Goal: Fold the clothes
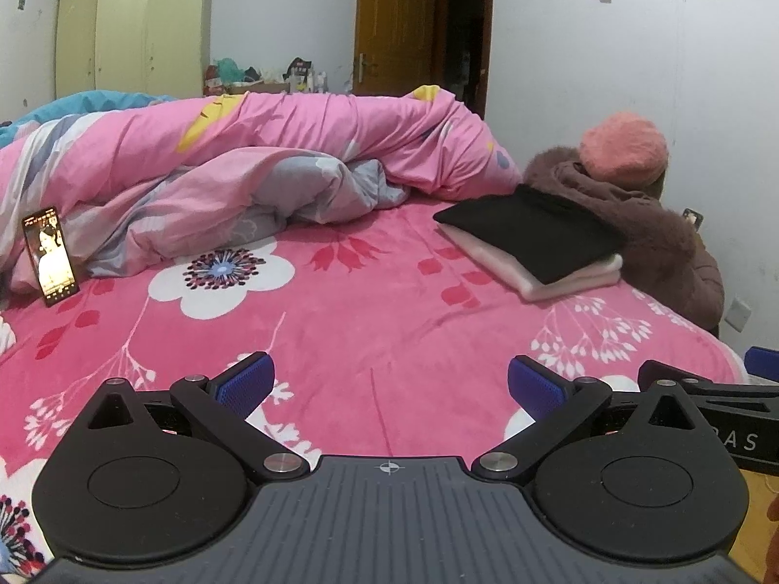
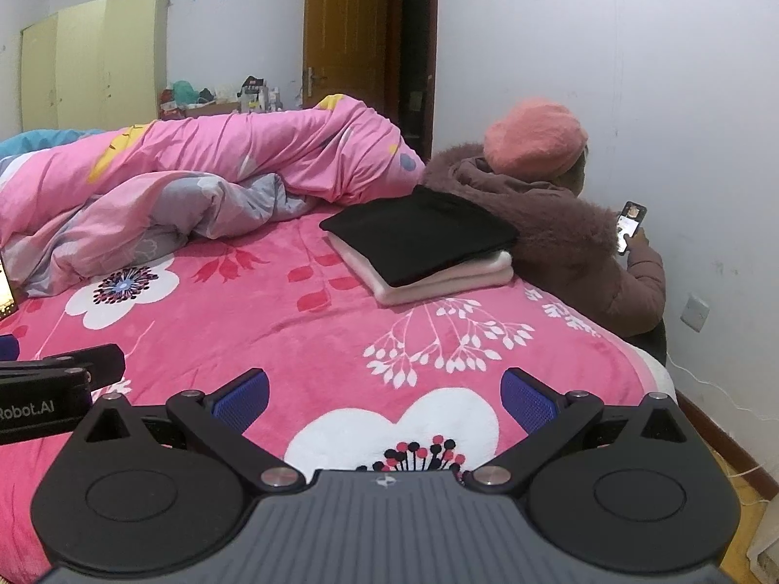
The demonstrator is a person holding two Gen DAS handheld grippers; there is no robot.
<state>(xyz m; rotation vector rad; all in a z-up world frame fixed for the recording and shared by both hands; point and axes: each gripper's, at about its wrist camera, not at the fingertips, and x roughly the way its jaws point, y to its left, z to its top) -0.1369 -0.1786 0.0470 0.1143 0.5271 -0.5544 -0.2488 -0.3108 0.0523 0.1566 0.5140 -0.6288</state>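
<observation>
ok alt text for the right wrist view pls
The right gripper, jaws open and empty, hovers over a pink floral bedsheet. Ahead lies a folded black garment stacked on a folded pale pink garment, with a seated person in a pink hat beyond, holding a phone.

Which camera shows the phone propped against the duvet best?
The left wrist view: the phone stands fully in frame, screen lit, leaning on the duvet. The right wrist view catches only a sliver of its lit screen at the left edge.
</observation>
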